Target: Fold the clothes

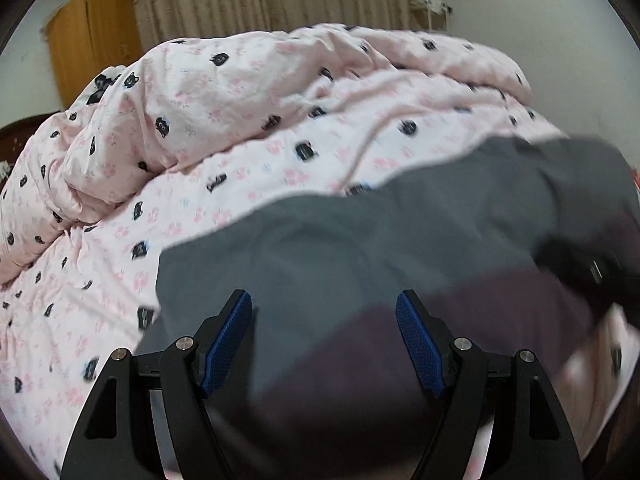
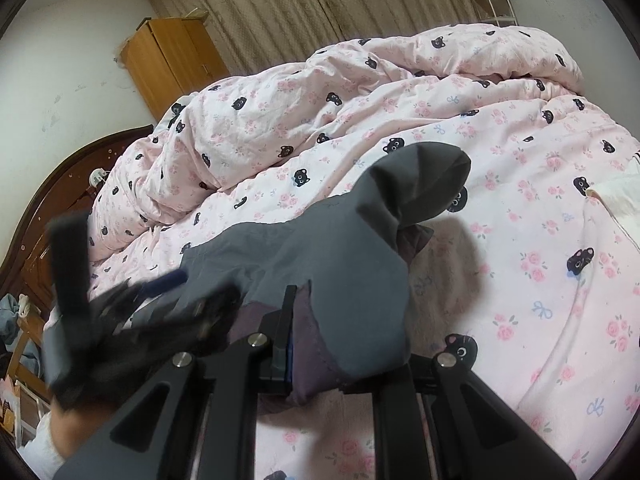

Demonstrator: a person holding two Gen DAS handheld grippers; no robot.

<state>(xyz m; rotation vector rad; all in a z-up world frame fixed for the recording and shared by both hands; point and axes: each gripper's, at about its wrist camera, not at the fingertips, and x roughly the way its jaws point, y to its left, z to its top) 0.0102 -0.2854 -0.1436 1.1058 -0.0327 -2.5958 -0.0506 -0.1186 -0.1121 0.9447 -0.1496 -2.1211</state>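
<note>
Right gripper (image 2: 320,344) has its fingers pinching the grey garment (image 2: 332,256), lifting one end off the bed (image 2: 520,240). Left gripper (image 1: 324,340) hangs over the cloth, fingers spread with nothing between them. A pink quilt (image 1: 240,120) is bunched behind.

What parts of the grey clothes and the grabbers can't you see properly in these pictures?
- Grey garment: what kind it is; bunched in the right wrist view, cut off by the frame edge in the left.
- Right gripper: its right fingertip, covered by the cloth it pinches.
- Left gripper: sharp and open in its own view, a dark motion-blurred shape in the right wrist view.
</note>
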